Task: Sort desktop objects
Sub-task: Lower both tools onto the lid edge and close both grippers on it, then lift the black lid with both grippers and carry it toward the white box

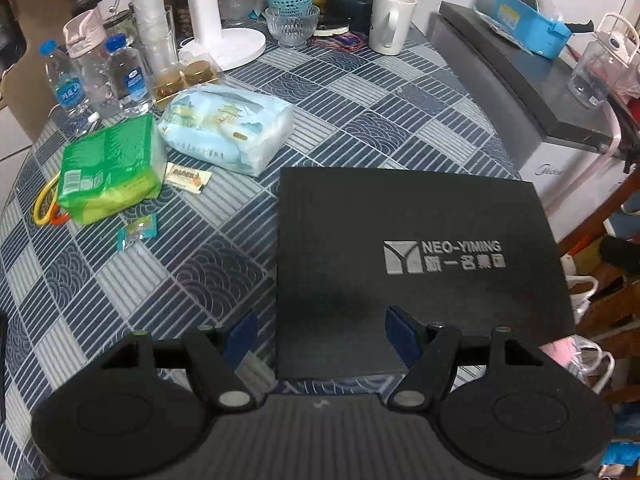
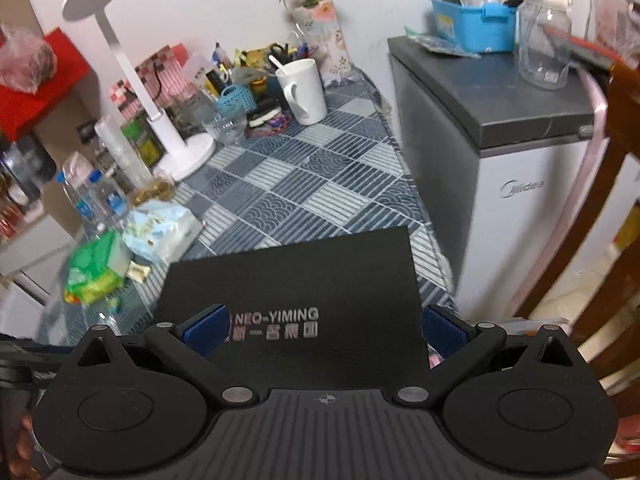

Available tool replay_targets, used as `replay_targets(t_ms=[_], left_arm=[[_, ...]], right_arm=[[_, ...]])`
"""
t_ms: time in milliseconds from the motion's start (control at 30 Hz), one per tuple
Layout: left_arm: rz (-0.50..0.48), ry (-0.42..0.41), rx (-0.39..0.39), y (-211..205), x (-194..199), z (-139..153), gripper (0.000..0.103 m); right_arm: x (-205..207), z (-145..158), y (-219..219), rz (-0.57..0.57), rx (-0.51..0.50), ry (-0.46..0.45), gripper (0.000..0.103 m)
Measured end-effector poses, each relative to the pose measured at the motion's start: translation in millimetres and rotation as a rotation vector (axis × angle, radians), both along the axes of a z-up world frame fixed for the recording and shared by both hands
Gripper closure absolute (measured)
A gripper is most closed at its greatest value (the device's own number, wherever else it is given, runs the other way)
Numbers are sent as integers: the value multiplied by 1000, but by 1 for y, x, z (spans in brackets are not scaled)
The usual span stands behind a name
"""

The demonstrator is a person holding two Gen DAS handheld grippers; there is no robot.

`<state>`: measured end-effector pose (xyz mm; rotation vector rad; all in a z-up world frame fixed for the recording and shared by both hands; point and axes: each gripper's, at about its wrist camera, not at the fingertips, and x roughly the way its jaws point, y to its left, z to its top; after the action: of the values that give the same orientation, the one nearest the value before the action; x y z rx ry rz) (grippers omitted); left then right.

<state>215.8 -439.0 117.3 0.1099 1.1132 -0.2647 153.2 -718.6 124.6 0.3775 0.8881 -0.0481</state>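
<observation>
A table under a blue patterned cloth point(image 1: 304, 92) fills the left wrist view, with a small grey-topped fridge point(image 1: 520, 92) at the right edge. At far left lie yellow and orange rings point(image 1: 44, 208), partly under a green pack point(image 1: 108, 168); above them stand two water bottles point(image 1: 96, 76). Just right of the green pack are a small sachet point(image 1: 188, 178), a teal candy wrapper point(image 1: 138, 230) below it, and a pale blue tissue pack point(image 1: 228, 128). Along the top sit a lamp base point(image 1: 224, 44), a glass bowl point(image 1: 292, 24) and a white mug point(image 1: 390, 20). A black box point(image 1: 400, 248) with silver lettering lies flat at centre right, near the table's edge. The left gripper point(image 1: 320, 332) hangs at the bottom with its jaws wide, straddling the box's near left corner, gripping nothing. In the right wrist view, the right gripper point(image 2: 322, 330) is likewise spread wide over the box's near end, its blue pads point(image 2: 204, 330) clear of the lid. A blue basket point(image 2: 476, 24) rests on the fridge.
</observation>
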Motion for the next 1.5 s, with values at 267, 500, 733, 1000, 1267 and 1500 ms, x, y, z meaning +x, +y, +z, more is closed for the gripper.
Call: replay_targets(t_ms=[267,500,733,1000,1267,1500], left_arm=[[0,37,-41,4,35,-26,19],[-7,104,-91,3,52,-50,19],[-1,122,-90,4,62,-66,19],[6,143,-171,12,74,-78,18],[13,156,-205,15,84,-88,0],[29,170,-269,17,83,-96,0]], right_arm=[[33,-33,-34,30,86,66,0],[50,-62,-36,80,128,107,0],[63,-80,-42,69,121,142,0],[70,-99,-41,84,120,175,0],[71,-109,-39,94,114,191,0],[67,-117,-30,126,59,190,0]])
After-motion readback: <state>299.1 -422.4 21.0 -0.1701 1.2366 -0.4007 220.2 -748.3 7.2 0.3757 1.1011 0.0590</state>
